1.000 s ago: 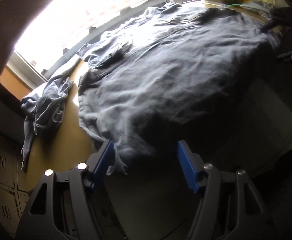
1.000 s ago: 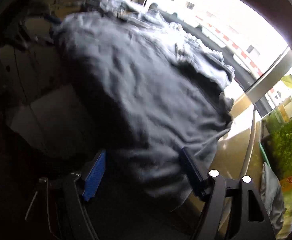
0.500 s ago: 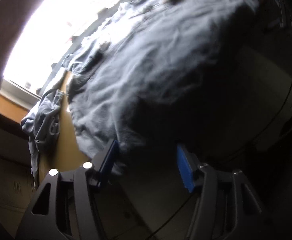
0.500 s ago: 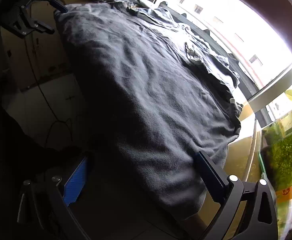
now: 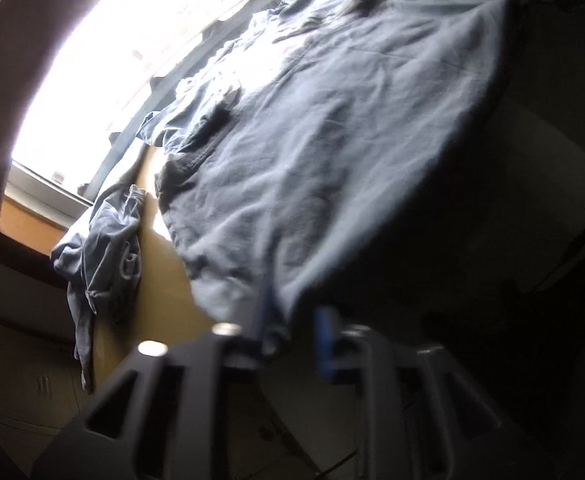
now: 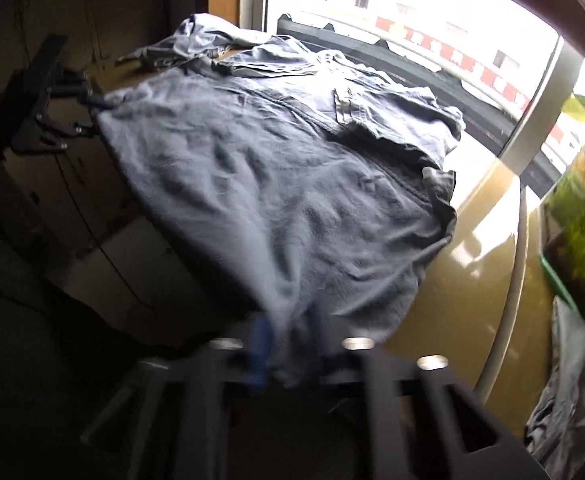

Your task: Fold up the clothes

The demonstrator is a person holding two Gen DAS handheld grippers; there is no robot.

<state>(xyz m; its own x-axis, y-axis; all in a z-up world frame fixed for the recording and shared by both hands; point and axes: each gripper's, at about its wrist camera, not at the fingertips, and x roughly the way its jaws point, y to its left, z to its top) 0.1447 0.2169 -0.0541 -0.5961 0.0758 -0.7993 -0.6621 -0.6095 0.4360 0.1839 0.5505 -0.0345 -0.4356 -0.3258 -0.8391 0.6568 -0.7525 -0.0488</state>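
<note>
On the tan tabletop [image 6: 488, 280] by the window [image 6: 432, 12], a big grey shirt [image 6: 276, 184] lies spread flat, its near hem hanging over the front edge. My right gripper [image 6: 288, 344] has its blue fingers [image 6: 261, 340] nearly together, pinching the hem at the shirt's near right corner. My left gripper [image 5: 292, 336] does the same at the near left corner, fingers [image 5: 326, 332] pulled in with hem cloth [image 5: 276, 320] bunched between them; frame is blurry, so contact on the right-hand pad isn't clear. A second crumpled grey garment [image 5: 100, 248] sits at the tabletop's left end, drooping off the edge, apart from the shirt. Green plants [image 6: 580, 232] stand at the right end, near the window.
</note>
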